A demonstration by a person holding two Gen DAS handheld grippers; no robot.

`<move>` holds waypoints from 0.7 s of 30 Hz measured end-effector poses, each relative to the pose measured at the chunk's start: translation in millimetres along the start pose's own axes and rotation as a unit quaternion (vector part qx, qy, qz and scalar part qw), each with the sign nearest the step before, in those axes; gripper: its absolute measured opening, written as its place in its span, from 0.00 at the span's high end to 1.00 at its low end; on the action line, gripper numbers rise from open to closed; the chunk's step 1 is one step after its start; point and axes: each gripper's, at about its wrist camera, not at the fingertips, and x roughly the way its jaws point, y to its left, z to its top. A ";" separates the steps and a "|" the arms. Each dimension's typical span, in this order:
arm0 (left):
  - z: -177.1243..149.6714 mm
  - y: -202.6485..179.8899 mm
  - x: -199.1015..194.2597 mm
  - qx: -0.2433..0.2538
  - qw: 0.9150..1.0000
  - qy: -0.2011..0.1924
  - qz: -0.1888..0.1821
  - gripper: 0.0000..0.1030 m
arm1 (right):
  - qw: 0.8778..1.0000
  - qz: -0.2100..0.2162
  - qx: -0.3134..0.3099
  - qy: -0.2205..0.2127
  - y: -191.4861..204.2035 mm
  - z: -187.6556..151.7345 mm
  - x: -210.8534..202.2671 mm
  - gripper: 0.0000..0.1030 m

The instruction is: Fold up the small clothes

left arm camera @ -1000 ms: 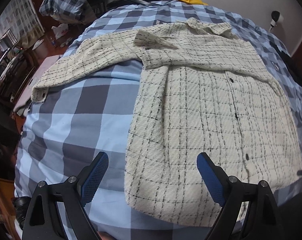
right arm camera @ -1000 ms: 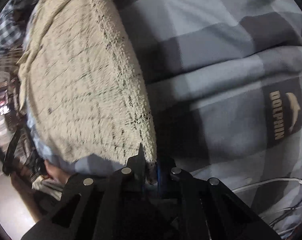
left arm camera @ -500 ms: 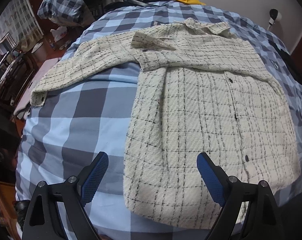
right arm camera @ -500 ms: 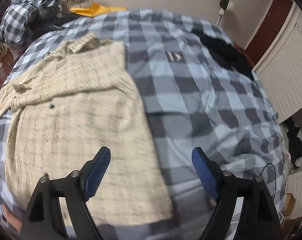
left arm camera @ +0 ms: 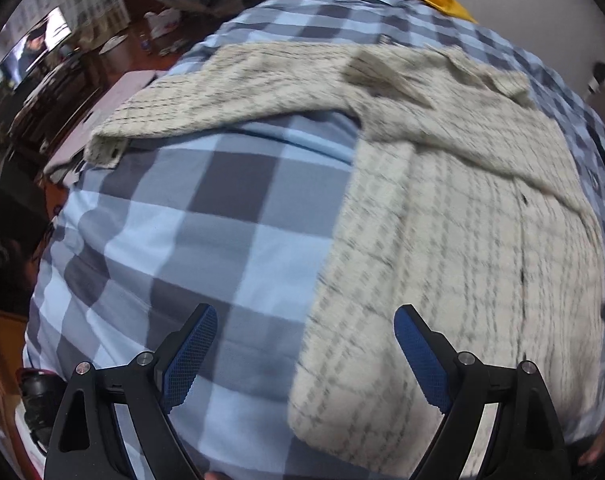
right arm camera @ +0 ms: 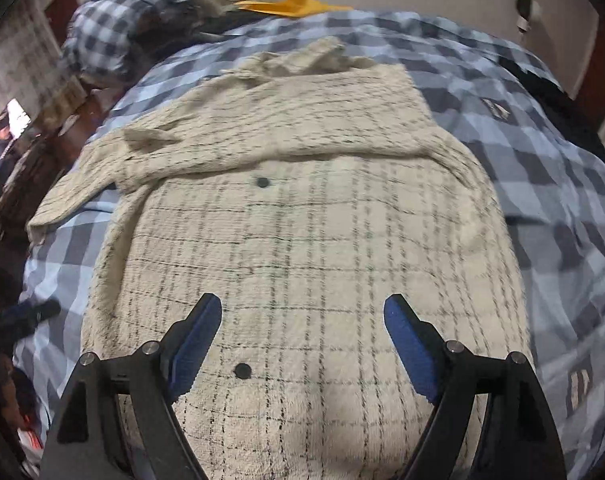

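Cream checked shirt [right arm camera: 302,240] flat on plaid bedspread [left arm camera: 190,216]; rumpled plaid bedding [right arm camera: 114,28] beyond; both claws [left arm camera: 304,354] [right arm camera: 302,344] released, empty.

Bare checked bedspread [left arm camera: 190,216] left of jacket [right arm camera: 302,248] open; pillow pile [right arm camera: 118,28] crowds head end.
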 end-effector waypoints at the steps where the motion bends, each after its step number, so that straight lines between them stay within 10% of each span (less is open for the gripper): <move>1: 6.5 5.9 1.9 -0.006 1.000 -0.002 0.007 0.12 | 1.000 0.004 0.004 -0.004 -0.7 1.6 -3.0 0.21; 11: 77.9 119.2 41.5 -0.149 0.985 0.067 -0.046 0.12 | 1.000 0.009 0.000 0.026 -5.8 5.7 9.3 0.21; 17: 99.0 225.9 95.6 -0.374 0.903 0.120 -0.176 0.12 | 0.998 0.003 -0.014 0.062 3.5 3.5 29.8 0.21; 21: 117.9 269.3 110.9 -0.429 0.880 0.100 -0.178 0.12 | 0.998 0.003 -0.025 0.061 13.5 3.0 31.3 0.21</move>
